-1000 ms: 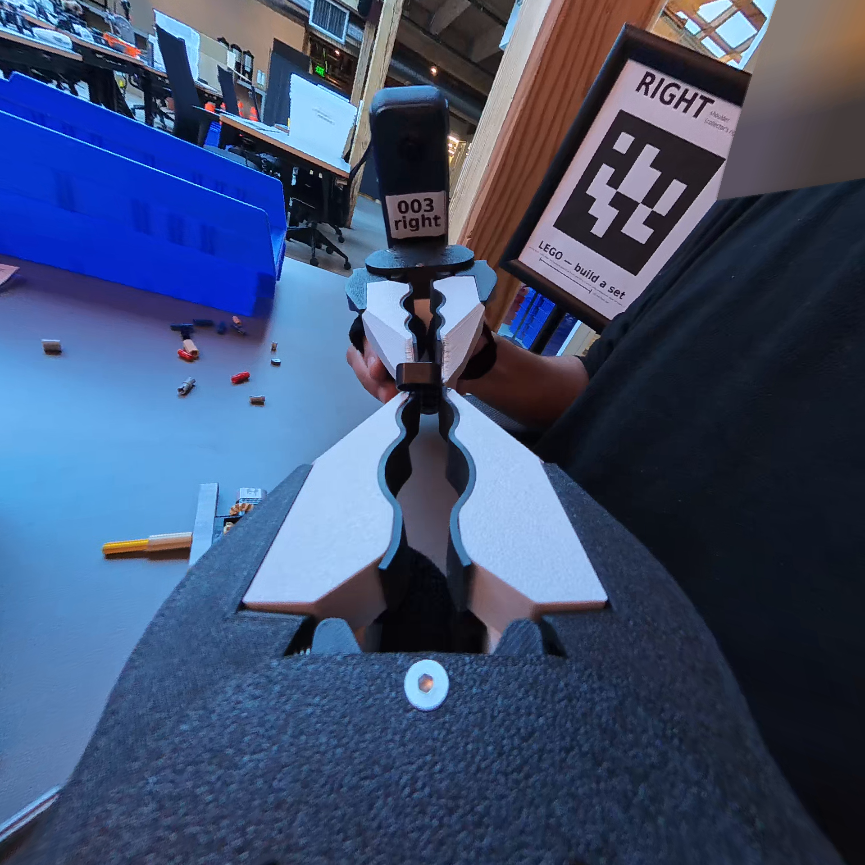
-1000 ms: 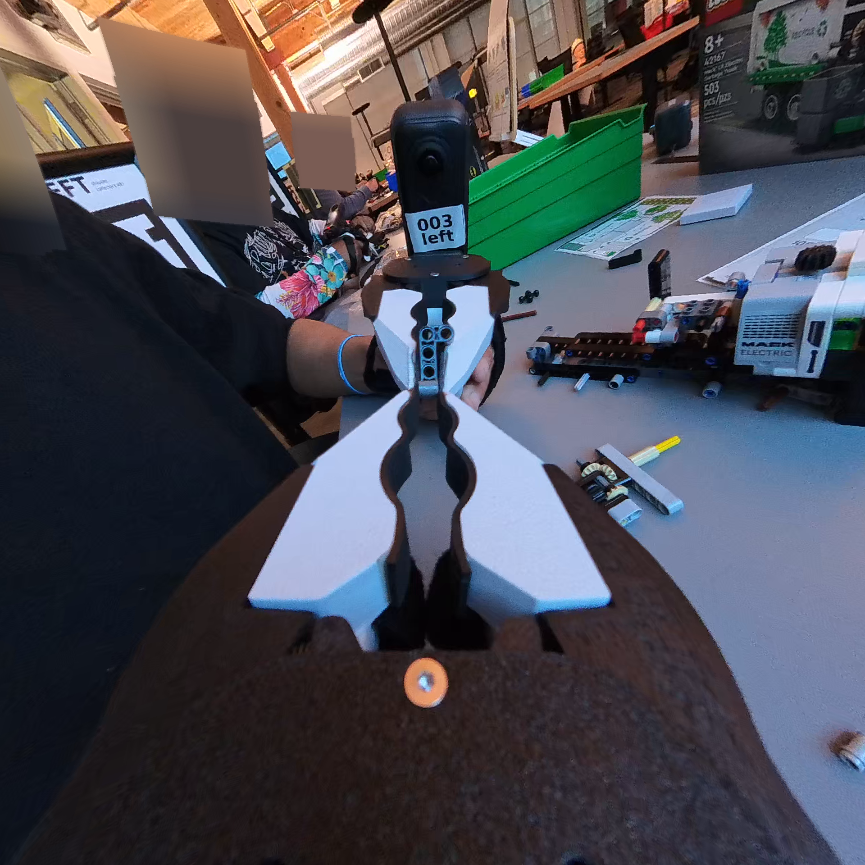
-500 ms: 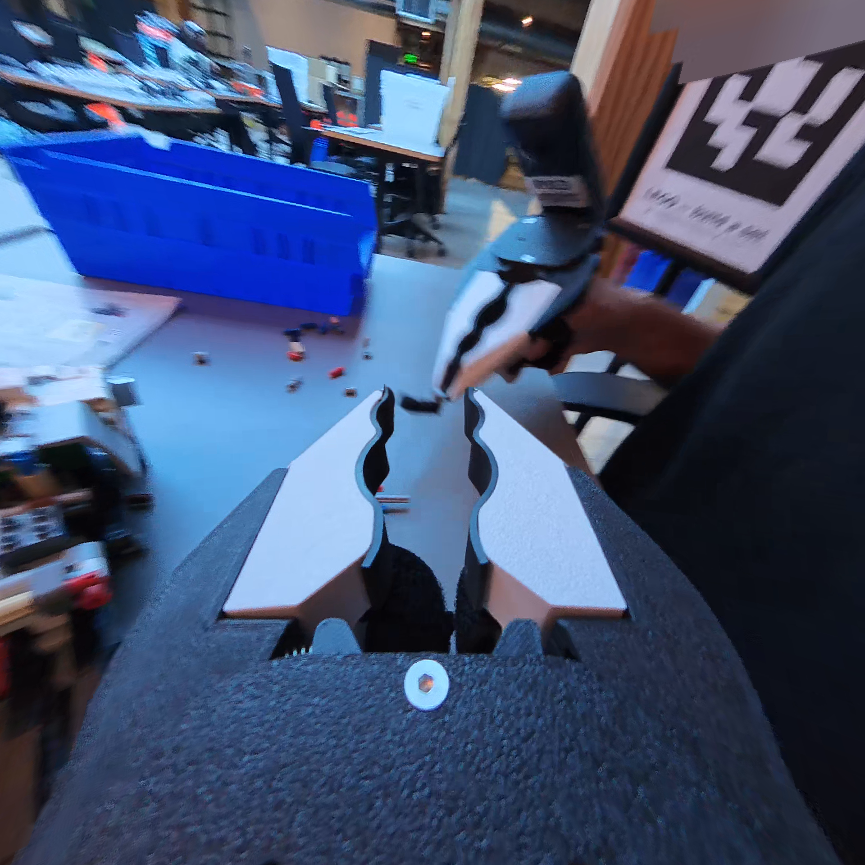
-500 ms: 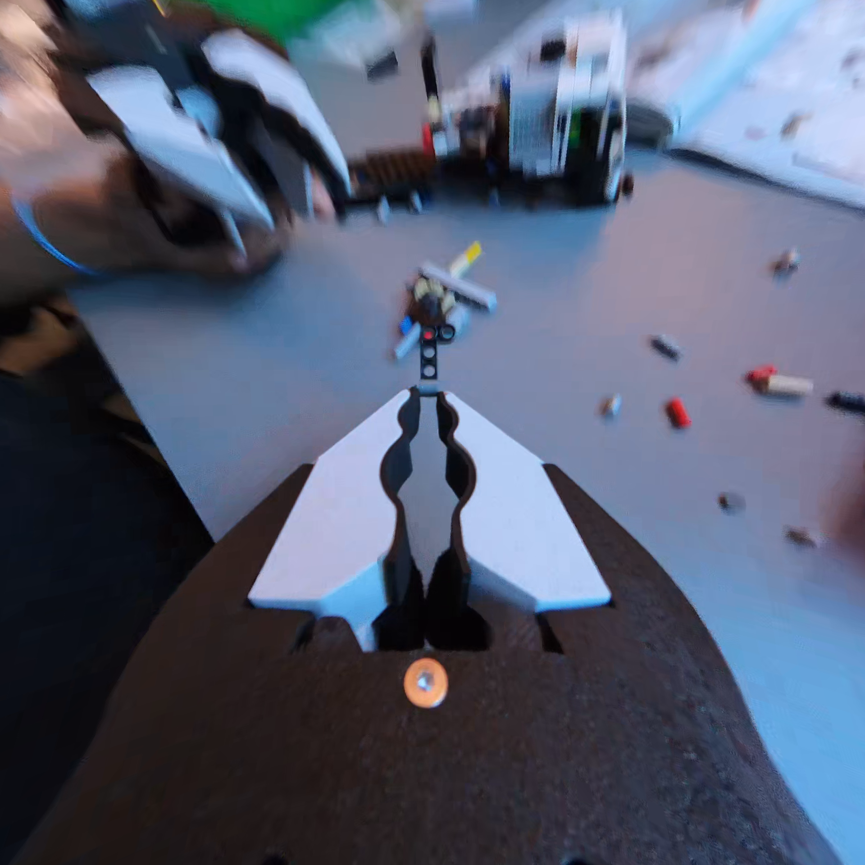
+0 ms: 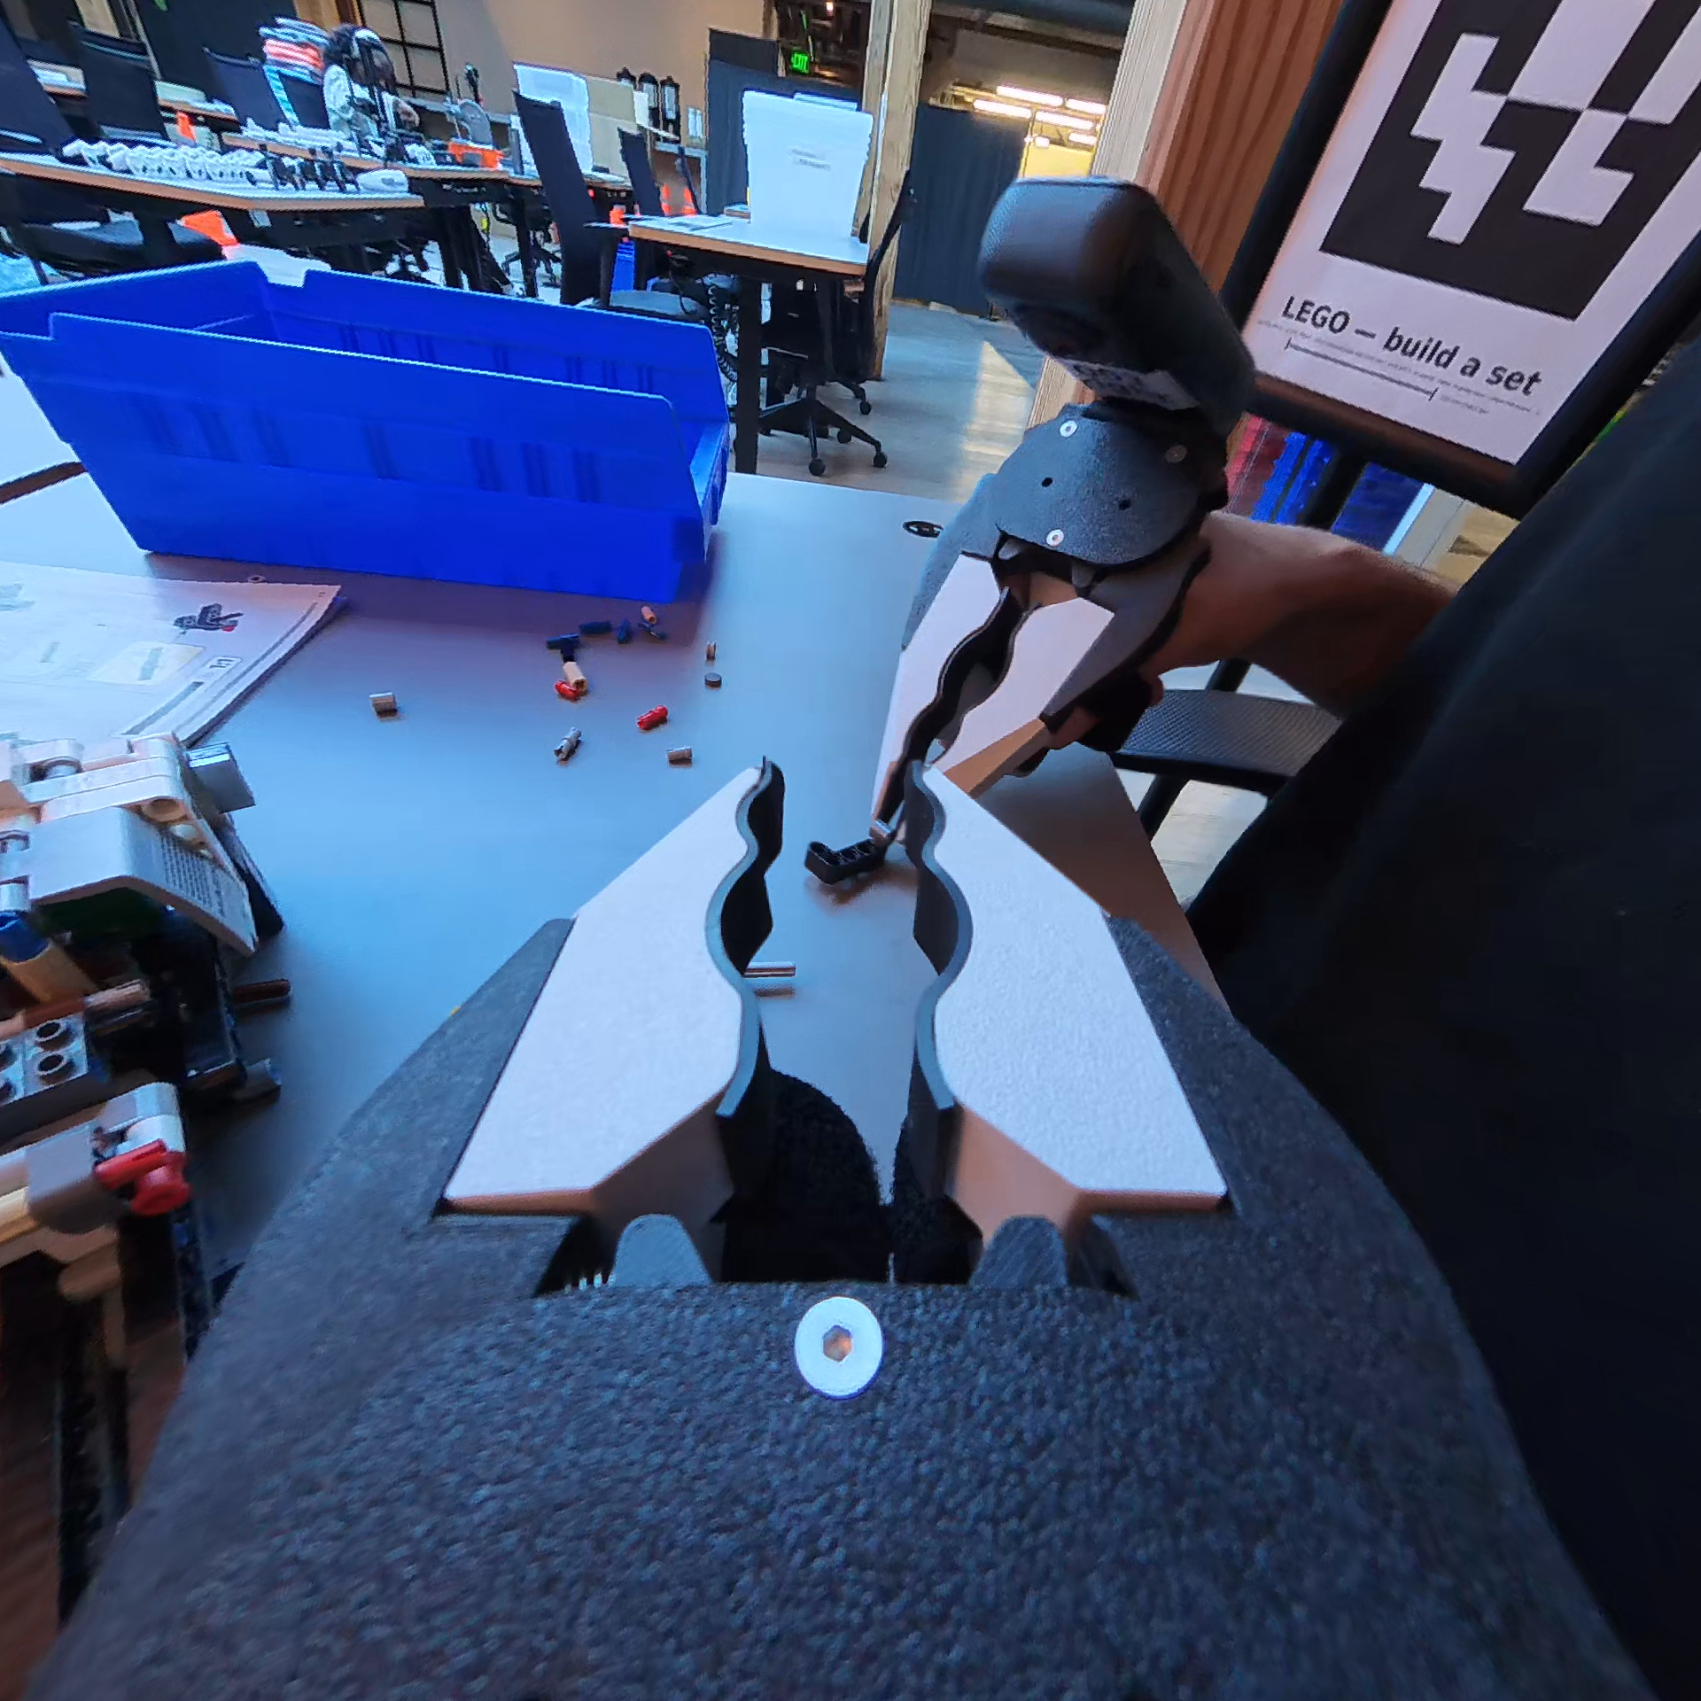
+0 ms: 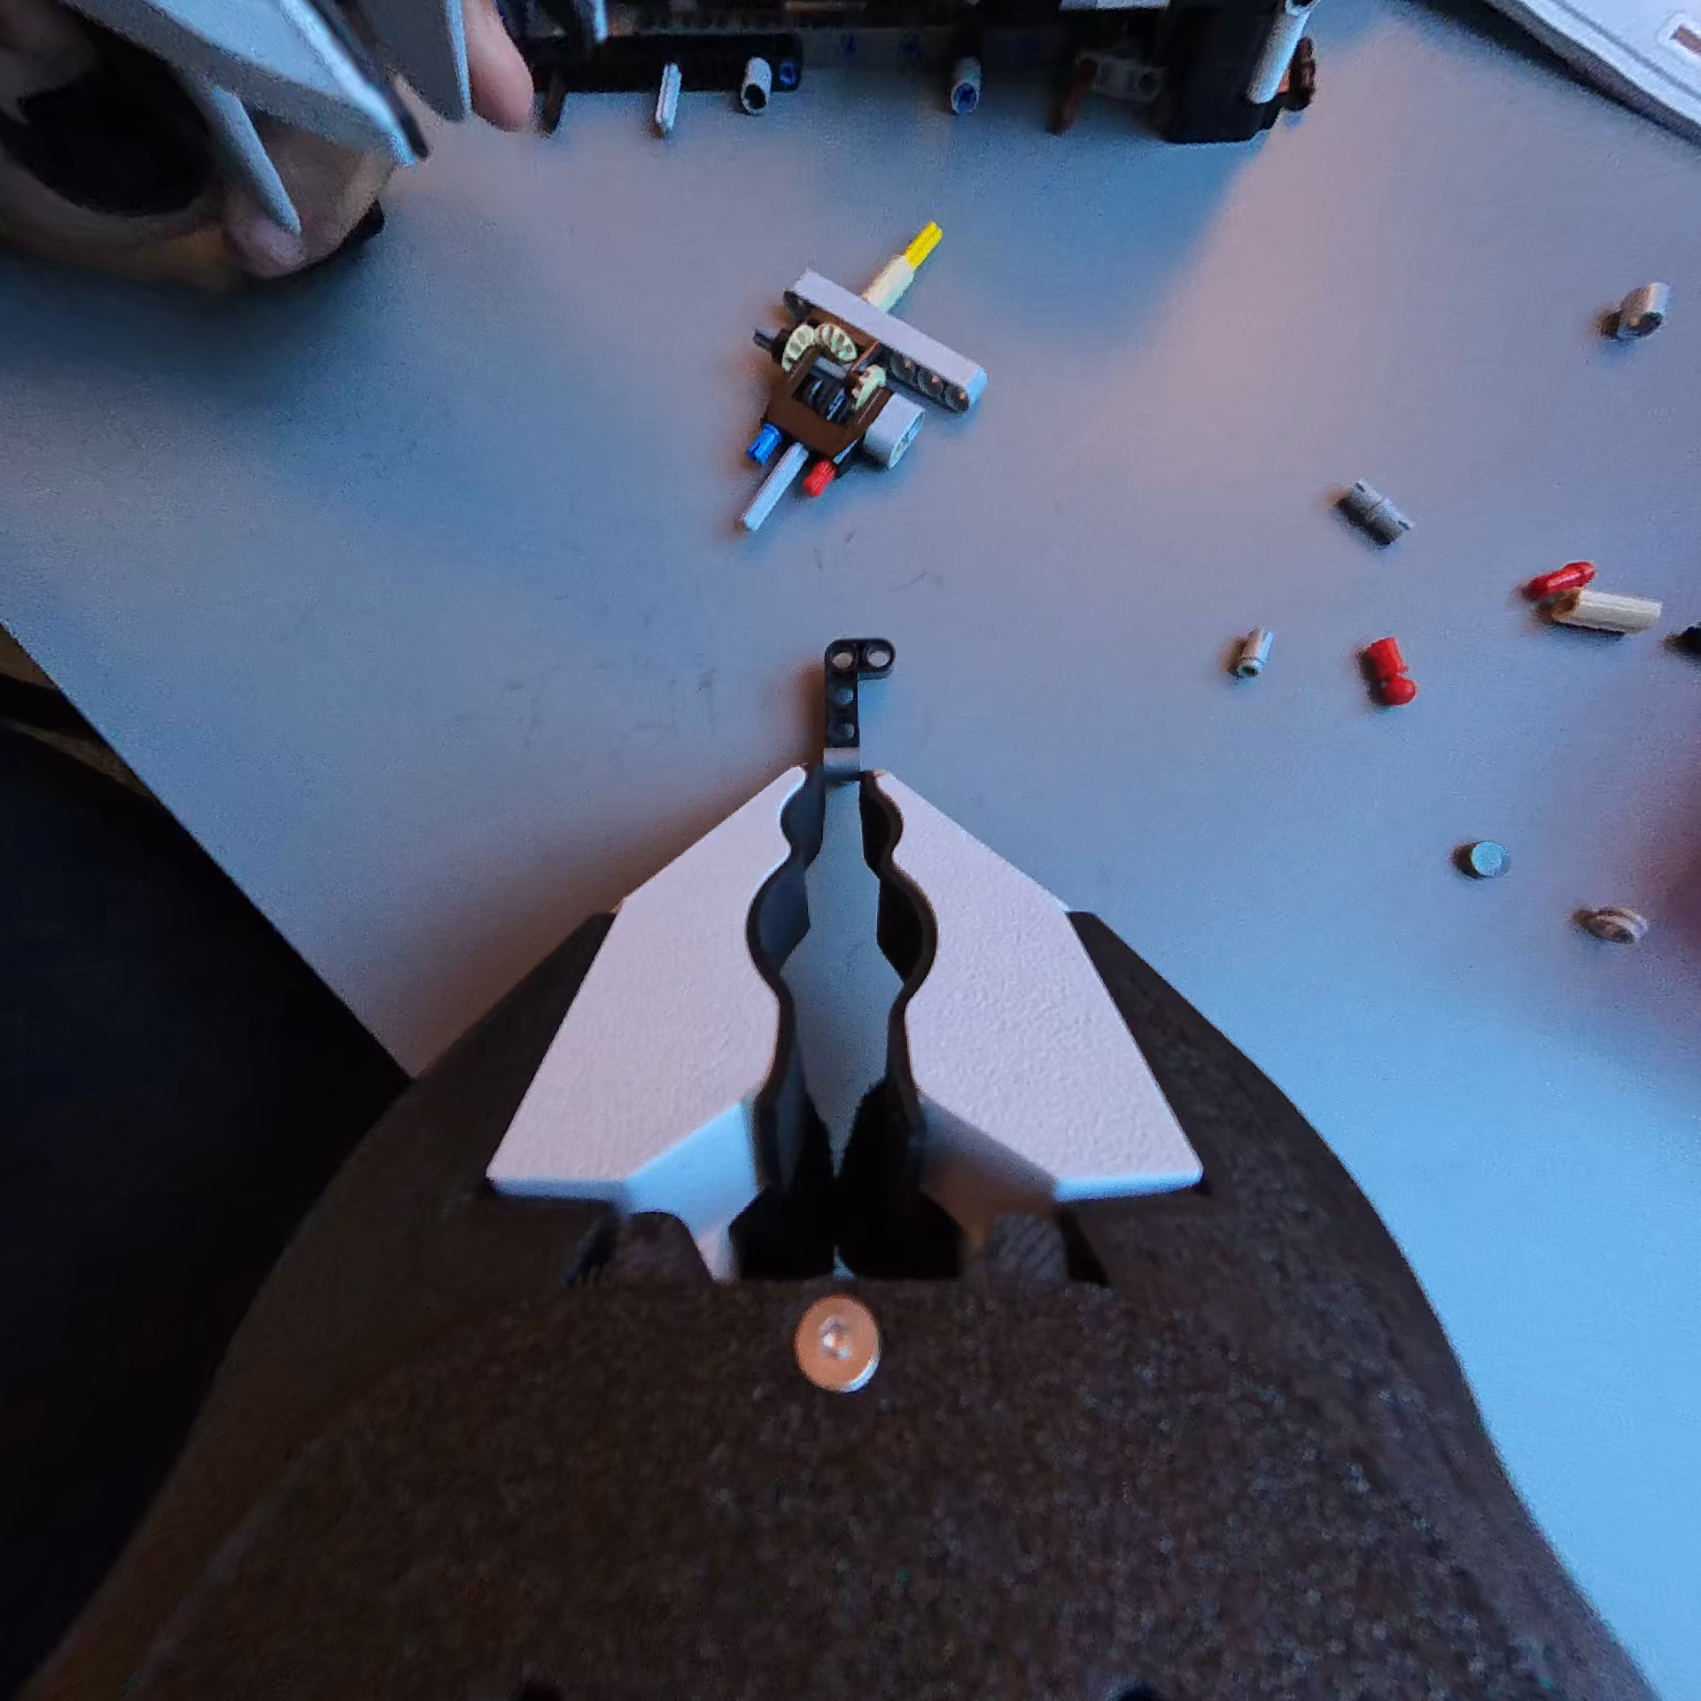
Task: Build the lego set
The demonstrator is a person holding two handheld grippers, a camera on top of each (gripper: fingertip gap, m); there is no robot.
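Right gripper (image 6: 842,771): fingers pressed onto the near end of a black L-shaped beam (image 6: 849,692).
Black L-shaped beam: projects straight out past the right fingertips; its short two-hole arm is at the far end. In the left wrist view the beam (image 5: 842,859) lies low against the grey surface (image 5: 442,828), its far end touching or nearly touching it.
Left gripper (image 5: 842,782): fingers spread apart, nothing between them; the beam shows through the gap, beyond the tips.
Gear sub-assembly (image 6: 856,377): on the surface beyond the beam, well apart from it, with a yellow-tipped axle pointing away.
Loose pins (image 6: 1388,670): red, grey and tan, scattered to the right of the beam.
Truck model (image 5: 101,920): left of the beam, partly built.
Blue bin (image 5: 387,442): beyond the loose pins, far from the beam.
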